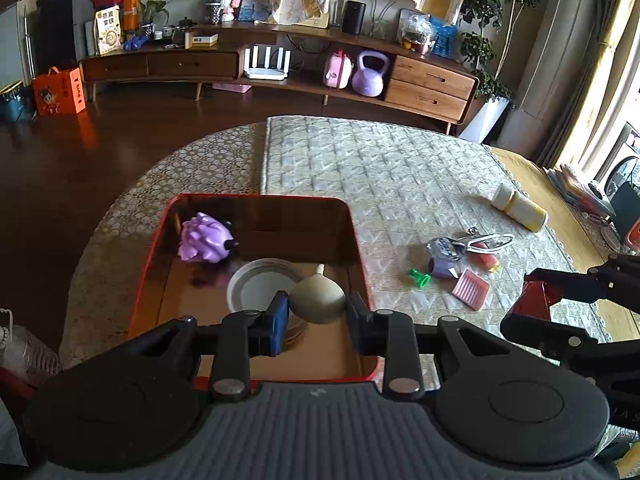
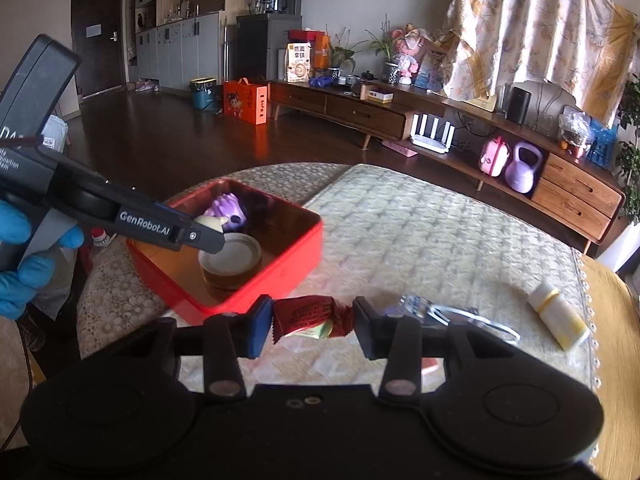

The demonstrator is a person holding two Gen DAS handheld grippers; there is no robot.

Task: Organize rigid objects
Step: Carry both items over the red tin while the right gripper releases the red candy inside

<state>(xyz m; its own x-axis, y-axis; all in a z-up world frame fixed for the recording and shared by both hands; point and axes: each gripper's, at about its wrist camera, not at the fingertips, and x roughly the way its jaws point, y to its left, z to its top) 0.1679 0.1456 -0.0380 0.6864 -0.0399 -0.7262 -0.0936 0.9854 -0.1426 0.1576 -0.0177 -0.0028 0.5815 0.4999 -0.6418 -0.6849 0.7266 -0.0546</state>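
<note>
Red tin box (image 1: 360, 256) on quilted table, purple toy (image 1: 206, 237) and round lid (image 1: 256, 288) inside. Left gripper (image 1: 318, 312) over the box, clamped on beige rubber bulb (image 1: 318, 298). Right gripper (image 2: 312, 322) just right of the box, gripping red candy wrapper (image 2: 310, 312).

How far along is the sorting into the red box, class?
Done: the purple toy and round lid lie in the red box. In hand: the left gripper holds a beige bulb, the right gripper a red packet. Left: the bottle and small-item cluster.
</note>
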